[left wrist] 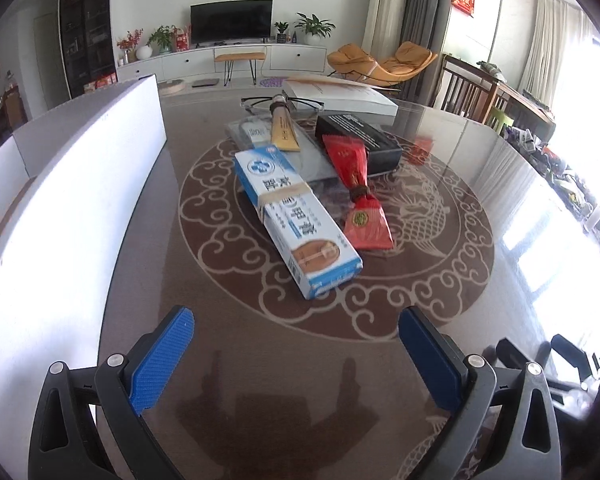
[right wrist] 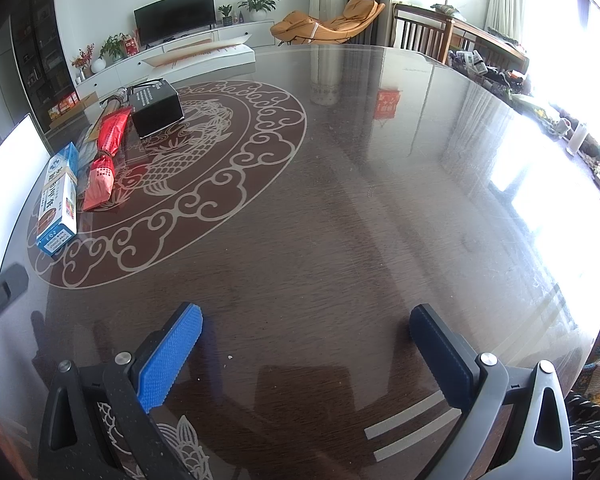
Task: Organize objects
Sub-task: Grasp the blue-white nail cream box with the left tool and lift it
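Blue-and-white long cardboard box (left wrist: pixel 296 220), landmark, lies mid-table, unsorted. Red foil packet (left wrist: pixel 358 192) touches its right side; black rectangular box (left wrist: pixel 360 142) behind that. Left gripper (left wrist: pixel 296 354) before it, spread empty, seemingly approaching; right gripper (right wrist: pixel 306 354) well right, likewise.

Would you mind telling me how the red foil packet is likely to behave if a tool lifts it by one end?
The red foil packet looks cinched at its middle, so it will probably sag or fold there. Its glossy wrapper may slip between pads. It seems light, leaning on the black box.
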